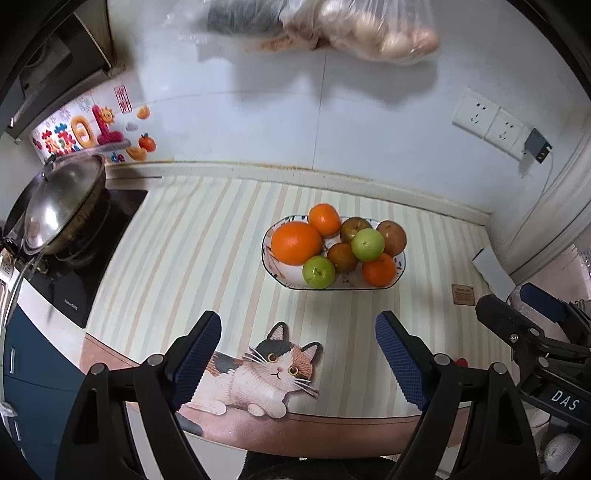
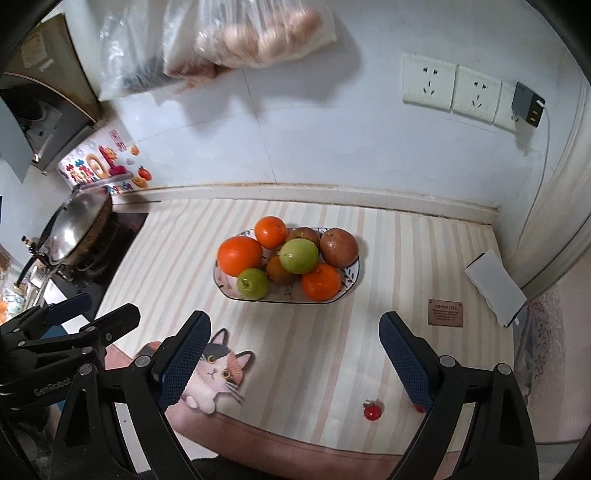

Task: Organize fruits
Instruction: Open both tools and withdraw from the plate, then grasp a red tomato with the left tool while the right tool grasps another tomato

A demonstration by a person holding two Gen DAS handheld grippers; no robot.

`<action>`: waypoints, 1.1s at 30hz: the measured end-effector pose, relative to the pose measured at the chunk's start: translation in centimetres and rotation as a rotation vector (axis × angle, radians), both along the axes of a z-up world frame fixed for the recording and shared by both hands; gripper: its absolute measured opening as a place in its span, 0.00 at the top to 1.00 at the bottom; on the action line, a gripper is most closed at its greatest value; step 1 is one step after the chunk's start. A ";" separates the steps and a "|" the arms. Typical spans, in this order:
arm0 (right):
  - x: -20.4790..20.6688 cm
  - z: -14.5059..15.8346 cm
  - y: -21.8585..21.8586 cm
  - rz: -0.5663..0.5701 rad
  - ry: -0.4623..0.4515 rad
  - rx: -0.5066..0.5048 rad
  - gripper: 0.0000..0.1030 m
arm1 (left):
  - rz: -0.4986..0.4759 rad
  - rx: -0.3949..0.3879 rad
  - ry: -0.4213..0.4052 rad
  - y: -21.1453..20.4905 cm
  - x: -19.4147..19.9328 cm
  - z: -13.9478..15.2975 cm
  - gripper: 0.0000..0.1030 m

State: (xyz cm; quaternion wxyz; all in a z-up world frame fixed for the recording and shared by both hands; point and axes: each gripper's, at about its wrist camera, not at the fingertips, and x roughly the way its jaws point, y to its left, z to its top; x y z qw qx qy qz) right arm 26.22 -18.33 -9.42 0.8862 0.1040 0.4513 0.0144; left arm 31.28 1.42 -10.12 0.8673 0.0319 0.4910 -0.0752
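Note:
An oval patterned plate (image 1: 280,275) (image 2: 351,284) stands on the striped mat near the wall. It carries several fruits: a large orange (image 1: 296,243) (image 2: 239,256), two smaller oranges (image 1: 324,219) (image 2: 320,281), two green apples (image 1: 318,272) (image 2: 298,255) and brownish-red apples (image 1: 391,232) (image 2: 338,246). My left gripper (image 1: 298,345) hovers open above the mat's near edge, well short of the plate, nothing between its fingers. My right gripper (image 2: 294,345) is likewise open and empty on the near side of the plate. Each gripper shows at the other view's edge.
A lidded wok (image 1: 61,206) (image 2: 72,230) sits on a black hob at the left. Plastic bags (image 1: 332,29) (image 2: 240,40) hang on the wall above. Wall sockets (image 2: 452,88) with a plugged charger are at right. A white folded cloth (image 2: 495,286) lies by the right corner.

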 end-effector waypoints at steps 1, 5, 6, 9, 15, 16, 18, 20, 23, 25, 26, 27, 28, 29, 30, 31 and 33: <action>-0.5 0.5 0.1 0.001 -0.010 0.002 0.08 | 0.000 0.000 -0.011 0.0 -0.3 0.3 0.17; -1.9 2.1 0.3 0.003 -0.042 -0.008 0.08 | 0.000 -0.003 -0.039 0.0 -1.5 1.4 0.17; -2.3 2.4 0.3 0.005 -0.048 -0.007 0.08 | -0.002 -0.004 -0.042 -0.1 -1.8 1.6 0.17; -2.7 3.0 0.3 0.006 -0.057 -0.009 0.08 | -0.010 0.004 -0.055 -0.4 -2.4 1.9 0.17; -3.1 2.9 -0.4 0.000 -0.057 0.032 0.08 | -0.014 0.004 -0.044 -1.0 -2.8 1.5 0.17; -3.0 2.6 -0.7 -0.002 -0.049 0.046 0.08 | -0.011 0.005 -0.036 -1.1 -2.8 1.2 0.17; -2.8 1.2 -1.9 -0.020 -0.015 0.084 0.08 | -0.012 0.011 -0.021 -1.4 -2.6 0.5 0.17; -2.7 -0.8 -3.1 -0.048 0.022 0.102 0.08 | -0.008 0.033 -0.010 -1.9 -2.3 -0.5 0.17; -2.4 -5.9 -5.7 -0.111 0.127 0.148 0.09 | -0.019 0.077 0.046 -3.1 -1.4 -3.4 0.17; -2.5 -9.6 -7.0 -0.138 0.199 0.163 0.18 | -0.025 0.103 0.083 -4.0 -1.0 -5.3 0.17; -2.6 -11.3 -7.5 -0.150 0.224 0.168 0.29 | -0.029 0.112 0.101 -4.3 -0.8 -6.2 0.17; -2.7 -13.0 -8.0 -0.159 0.257 0.174 0.35 | -0.035 0.127 0.123 -4.9 -0.5 -7.5 0.17; -2.8 -15.4 -8.5 -0.170 0.298 0.196 0.38 | -0.039 0.136 0.139 -5.4 -0.3 -8.4 0.17; -3.0 -16.9 -8.9 -0.183 0.319 0.213 0.44 | -0.044 0.145 0.155 -5.8 -0.2 -9.4 0.17; -3.1 -18.8 -9.2 -0.193 0.351 0.234 0.46 | -0.056 0.158 0.180 -6.4 0.1 -10.7 0.17; -3.2 -20.2 -9.4 -0.199 0.370 0.246 0.47 | -0.067 0.168 0.201 -7.0 0.3 -11.6 0.17; -3.3 -22.4 -9.4 -0.209 0.401 0.254 0.51 | -0.092 0.188 0.244 -8.2 0.7 -13.7 0.17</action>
